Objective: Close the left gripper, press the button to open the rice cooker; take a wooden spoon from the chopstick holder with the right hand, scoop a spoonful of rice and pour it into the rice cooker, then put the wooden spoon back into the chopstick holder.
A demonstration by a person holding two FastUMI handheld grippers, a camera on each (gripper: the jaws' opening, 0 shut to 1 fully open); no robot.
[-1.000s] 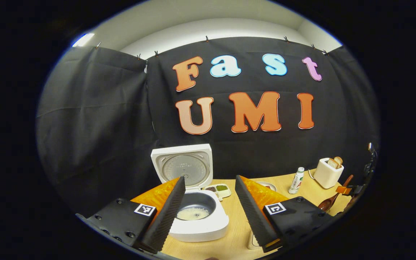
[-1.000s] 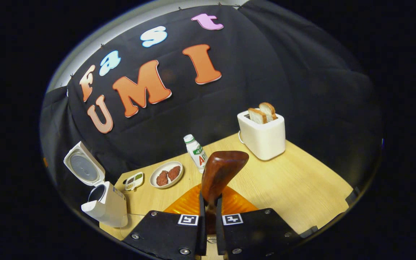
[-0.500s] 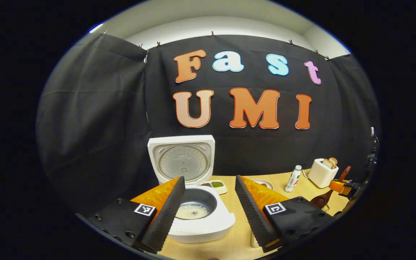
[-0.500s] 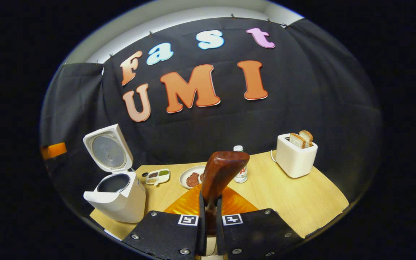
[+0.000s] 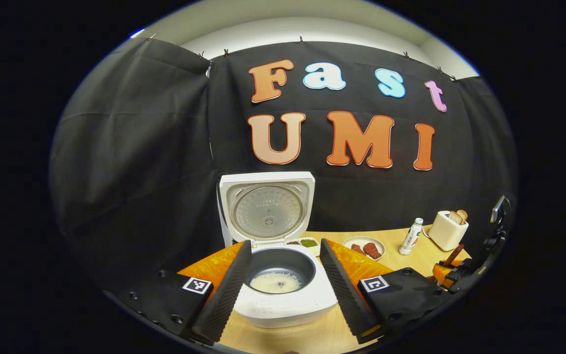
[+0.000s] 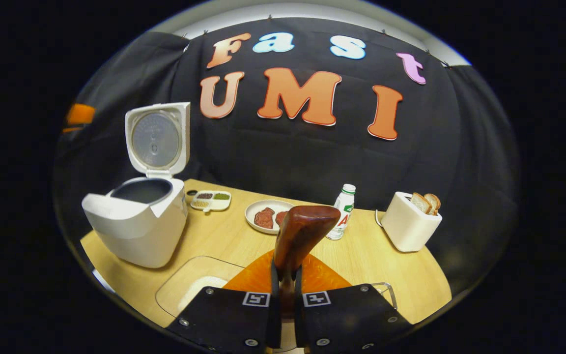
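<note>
Left gripper [image 5: 283,285]: jaws spread wide, nothing between them, held in front of the rice cooker [image 5: 283,295]. Cooker lid [image 5: 267,209] stands upright and open; a thin layer of rice [image 5: 276,282] lies at the bottom of the dark inner pot.

Right gripper [image 6: 283,300]: jaws nearly together, clamped on the handle of the wooden spoon [image 6: 302,233]. Spoon bowl stands up and forward from the fingers, over the counter [image 6: 391,265]. Whether the spoon bowl carries rice: cannot tell.

Right gripper view, counter layout: rice cooker [image 6: 138,223] at left with lid raised; small divided dish [image 6: 210,200] just beside it; plate [image 6: 269,216] with two reddish-brown pieces; a bottle [image 6: 343,212] upright; white toaster [image 6: 410,221] at right with two bread slices [image 6: 425,202] standing in it. A clear container [image 6: 189,290] sits on the counter near the right gripper, something white inside.

Left gripper view: the right gripper [image 5: 447,270] with the spoon handle appears at far right.
</note>
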